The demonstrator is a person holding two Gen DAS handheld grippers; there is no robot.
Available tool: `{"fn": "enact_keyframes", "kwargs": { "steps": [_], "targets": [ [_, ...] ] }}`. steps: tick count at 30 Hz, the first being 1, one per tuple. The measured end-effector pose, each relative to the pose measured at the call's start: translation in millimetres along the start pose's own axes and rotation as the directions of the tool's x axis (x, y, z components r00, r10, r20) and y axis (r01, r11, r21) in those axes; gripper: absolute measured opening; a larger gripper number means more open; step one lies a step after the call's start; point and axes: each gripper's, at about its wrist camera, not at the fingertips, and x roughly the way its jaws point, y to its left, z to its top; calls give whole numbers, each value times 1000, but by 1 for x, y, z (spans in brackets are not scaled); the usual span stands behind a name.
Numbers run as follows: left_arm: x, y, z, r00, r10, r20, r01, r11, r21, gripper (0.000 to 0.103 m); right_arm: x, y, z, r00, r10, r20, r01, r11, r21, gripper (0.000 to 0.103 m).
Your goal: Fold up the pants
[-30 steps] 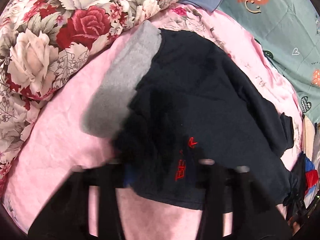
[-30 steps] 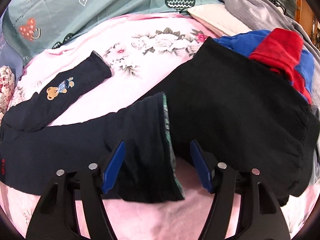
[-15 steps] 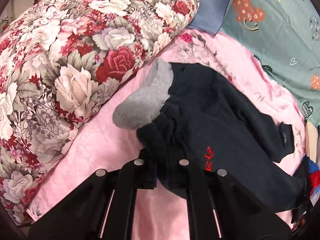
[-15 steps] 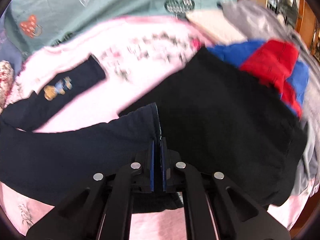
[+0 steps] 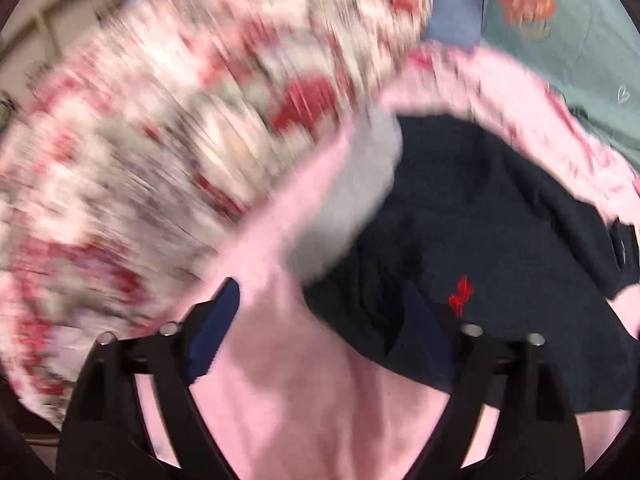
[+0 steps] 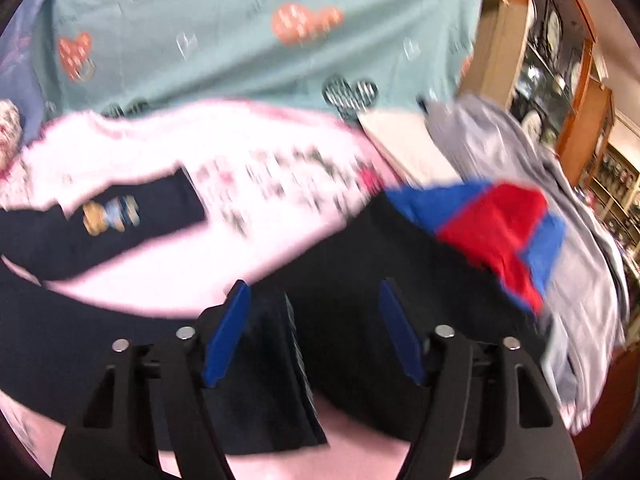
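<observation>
Dark navy pants point(image 5: 500, 220) with a small red logo point(image 5: 460, 292) lie on the pink bed sheet point(image 5: 312, 400); a grey inner part point(image 5: 360, 200) shows at their left edge. My left gripper point(image 5: 320, 332) is open just above the pants' near edge, holding nothing. In the right wrist view a pant leg's cuff point(image 6: 276, 380) lies between the fingers of my right gripper point(image 6: 314, 332), which is open and not clamped on it. The other leg point(image 6: 120, 232), with a bear patch, stretches off to the left. Both views are motion-blurred.
A floral quilt point(image 5: 180, 140) is piled at the left of the bed. A black garment point(image 6: 380, 280), a red and blue one point(image 6: 500, 240) and a grey one point(image 6: 580, 280) lie at the right. Teal heart-print bedding point(image 6: 240, 40) runs along the back, with wooden cabinets point(image 6: 560, 80) beyond.
Both grippers were shut on the pants half a second ago and are now open, the cloth let go. Both cameras are moving, blurring the views.
</observation>
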Motion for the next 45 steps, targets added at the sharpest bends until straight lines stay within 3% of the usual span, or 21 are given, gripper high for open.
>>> {"fn": "enact_keyframes", "kwargs": {
  "steps": [2, 4, 7, 12, 13, 15, 17, 18, 20, 23, 25, 28, 29, 31, 32, 35, 37, 41, 45],
  "targets": [
    [-22, 0, 1, 997, 1, 73, -2, 1000, 16, 89, 14, 9, 19, 996, 90, -10, -89, 996, 5, 71],
    [-37, -6, 5, 992, -69, 108, 66, 997, 33, 92, 43, 25, 36, 980, 195, -43, -195, 981, 23, 71],
    [-40, -24, 6, 982, -151, 114, 144, 988, 62, 93, 93, 50, 56, 948, 294, -119, -287, 955, 78, 71],
    [-34, -70, 2, 956, -284, 80, 275, 956, 106, 93, 162, 88, 68, 909, 335, -248, -308, 941, 140, 69],
    [-33, -75, 0, 952, -298, 75, 289, 951, 110, 93, 169, 92, 67, 904, 332, -269, -302, 942, 146, 62],
    [-35, -86, -4, 949, -306, 76, 295, 947, 124, 93, 184, 103, 64, 885, 339, -321, -305, 940, 151, 39],
    [-35, -93, -4, 951, -300, 81, 287, 948, 139, 93, 184, 107, 58, 888, 327, -325, -292, 944, 151, 13],
    [-34, -94, -5, 951, -298, 81, 285, 948, 141, 93, 180, 105, 58, 882, 348, -318, -309, 936, 166, 13],
    [-33, -94, -4, 951, -298, 77, 286, 949, 135, 93, 159, 97, 63, 906, 328, -267, -295, 943, 155, 13],
    [-29, -89, 1, 952, -297, 80, 287, 951, 117, 93, 108, 64, 71, 951, 273, -148, -256, 958, 126, 13],
    [-26, -86, 3, 954, -286, 86, 276, 954, 116, 94, 93, 41, 64, 960, 236, -148, -219, 968, 124, 13],
    [-18, -86, 5, 960, -267, 85, 255, 958, 130, 94, 103, 15, 39, 955, 181, -235, -163, 982, 95, 20],
    [-11, -88, 7, 965, -250, 78, 237, 960, 150, 94, 113, 13, 29, 947, 156, -281, -141, 987, 75, 32],
    [1, -91, 9, 973, -225, 60, 211, 961, 181, 94, 132, 17, 11, 917, 82, -391, -93, 996, -9, 43],
    [6, -92, 10, 976, -213, 48, 200, 960, 194, 94, 130, 18, 7, 922, 74, -379, -92, 995, -28, 45],
    [16, -87, 14, 983, -182, 24, 174, 964, 203, 94, 107, 11, 23, 968, 82, -235, -76, 997, 34, 62],
    [17, -81, 16, 984, -174, 34, 164, 968, 192, 94, 100, 19, 44, 976, 135, -171, -127, 990, 56, 66],
    [22, -68, 33, 986, -148, 80, 135, 979, 150, 94, 126, 64, 64, 950, 233, -207, -231, 972, 33, 69],
    [45, -66, 62, 989, -132, 65, 123, 985, 120, 94, 159, 116, 66, 896, 339, -288, -333, 940, 73, 69]
  ]
}}
